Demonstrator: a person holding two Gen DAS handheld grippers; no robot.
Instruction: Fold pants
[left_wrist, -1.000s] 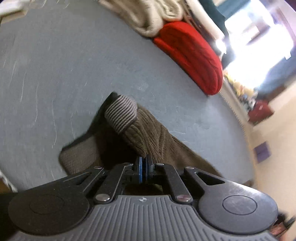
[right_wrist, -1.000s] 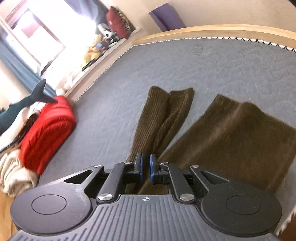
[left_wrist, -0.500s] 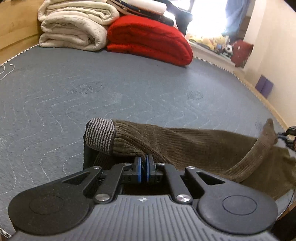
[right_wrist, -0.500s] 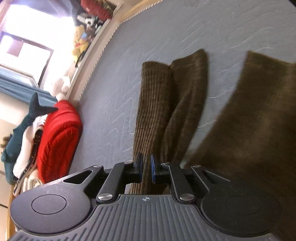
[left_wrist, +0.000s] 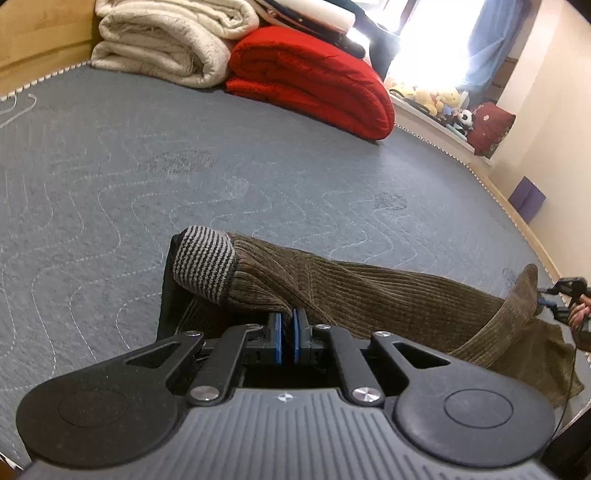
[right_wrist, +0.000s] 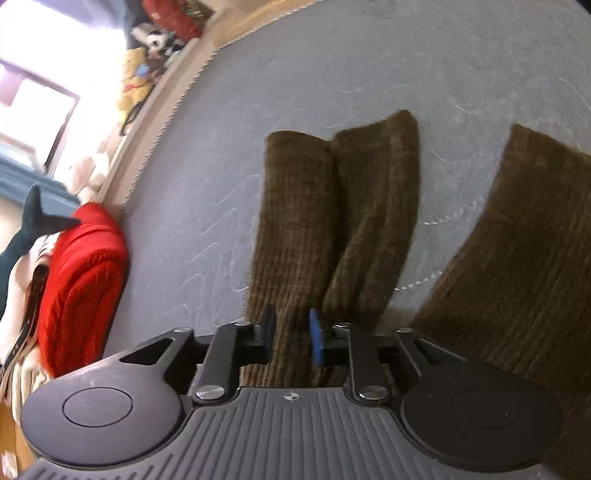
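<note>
Your left gripper (left_wrist: 287, 334) has its blue pads nearly touching, clenched on a fold of the brown corduroy pants (left_wrist: 369, 295) at the near edge of the grey quilted mattress (left_wrist: 110, 184). Just left of the grip, a grey-and-black striped knit waistband (left_wrist: 205, 264) bulges up above a dark inner lining. From there the corduroy stretches to your right along the near edge, and one ridge of it rises to a peak (left_wrist: 526, 284) beside your right gripper (left_wrist: 561, 295), which shows small at the far right of the left wrist view.

In the right wrist view, your right gripper (right_wrist: 291, 334) has its jaws parted, with a strip of the brown pants (right_wrist: 332, 221) running between them; the pads do not appear to press it. Two narrow folded lengths of the pants lie side by side on the mattress (right_wrist: 295, 74) ahead of the gripper, touching along their inner edges. A broader brown panel (right_wrist: 517, 258) lies to the right, apart from them, with bare grey mattress between.

At the far edge of the mattress rest a folded red blanket (left_wrist: 314, 77) and, touching its left side, a folded cream blanket (left_wrist: 166, 44). Soft toys (left_wrist: 436, 98) line a sill beyond the mattress's far right corner.
</note>
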